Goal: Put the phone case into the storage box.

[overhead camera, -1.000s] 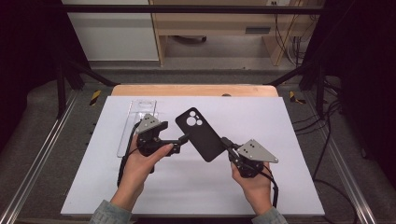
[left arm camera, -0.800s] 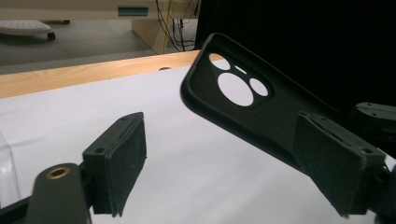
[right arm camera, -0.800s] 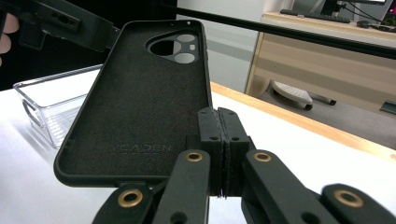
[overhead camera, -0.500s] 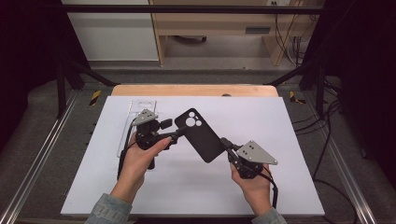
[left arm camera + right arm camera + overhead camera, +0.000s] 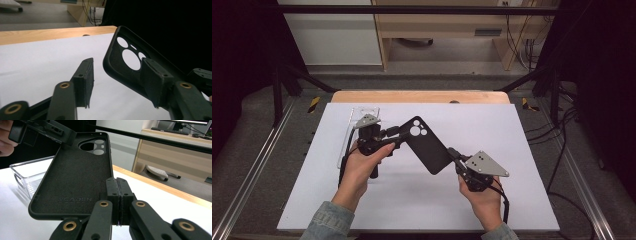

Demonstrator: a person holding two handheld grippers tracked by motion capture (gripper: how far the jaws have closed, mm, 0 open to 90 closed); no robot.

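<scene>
A black phone case (image 5: 428,149) is held above the white mat, camera holes at its upper end. My right gripper (image 5: 452,153) is shut on the thin wall at its lower edge; the right gripper view shows the jaws (image 5: 119,188) pressed together beside the case's felt inside (image 5: 75,175). My left gripper (image 5: 399,136) reaches in from the left at the case's top corner. Its jaws (image 5: 118,68) have just been closing and straddle that corner (image 5: 115,53). The right pad (image 5: 152,77) lies against the inside near the holes, while the left pad (image 5: 88,75) stands off.
A clear plastic tray (image 5: 358,118) stands at the mat's back left, just behind the left hand, also seen as the clear plastic tray (image 5: 27,168) past the case. The white mat (image 5: 497,130) ends at a wooden table edge (image 5: 422,96). Cables trail from both grippers.
The left gripper's jaws have narrowed around the case's top corner. The right hand and the case have stayed where they were.
</scene>
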